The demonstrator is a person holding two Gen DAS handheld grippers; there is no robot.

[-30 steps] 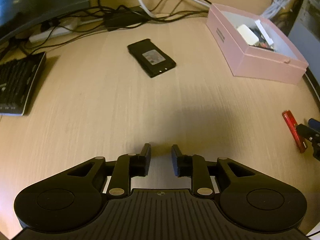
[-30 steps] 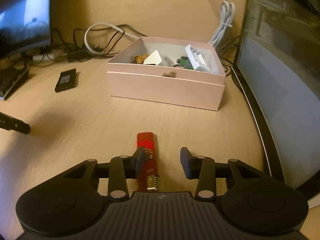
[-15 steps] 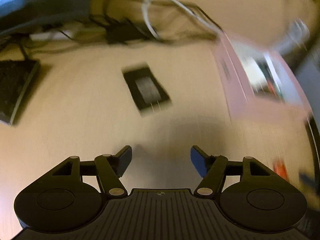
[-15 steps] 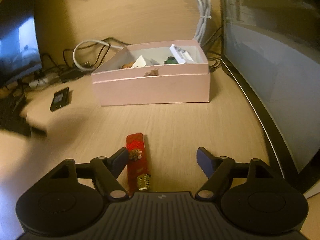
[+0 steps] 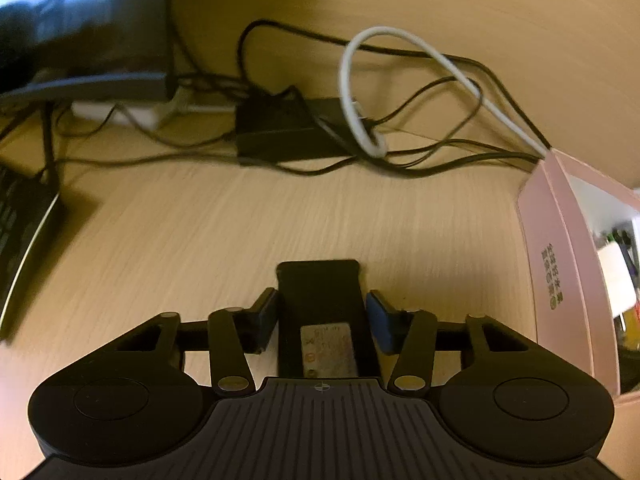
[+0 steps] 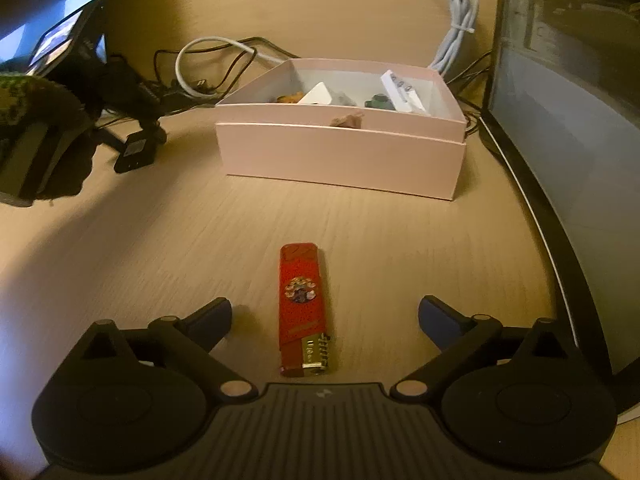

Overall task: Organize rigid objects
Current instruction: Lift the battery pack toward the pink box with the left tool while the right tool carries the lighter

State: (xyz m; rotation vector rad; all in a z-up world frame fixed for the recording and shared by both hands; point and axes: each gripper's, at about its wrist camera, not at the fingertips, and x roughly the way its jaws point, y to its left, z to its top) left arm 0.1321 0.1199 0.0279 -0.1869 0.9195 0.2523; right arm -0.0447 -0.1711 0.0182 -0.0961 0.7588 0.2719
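A black battery pack (image 5: 320,300) lies flat on the wooden desk between my left gripper's (image 5: 322,308) fingers. The jaws are closing, and both blue pads meet its long sides. In the right wrist view the same battery pack (image 6: 134,154) shows far left under the left gripper (image 6: 140,132). A red lighter (image 6: 302,300) lies on the desk between the fingers of my right gripper (image 6: 325,308). Those jaws are opening wide and touch nothing. The pink box (image 6: 340,152) holding several small items stands behind the lighter, and its end wall (image 5: 560,272) is just right of the battery pack.
Tangled black and white cables (image 5: 360,120) and a black power adapter (image 5: 280,128) lie at the desk's back. A keyboard (image 5: 24,232) and a monitor (image 5: 80,20) sit on the left. A large screen (image 6: 560,160) borders the right side. A patterned sleeve (image 6: 24,96) shows far left.
My left gripper opened, moved forward over the battery pack and closed in around it. My right gripper opened wide around the lighter and stayed in place.
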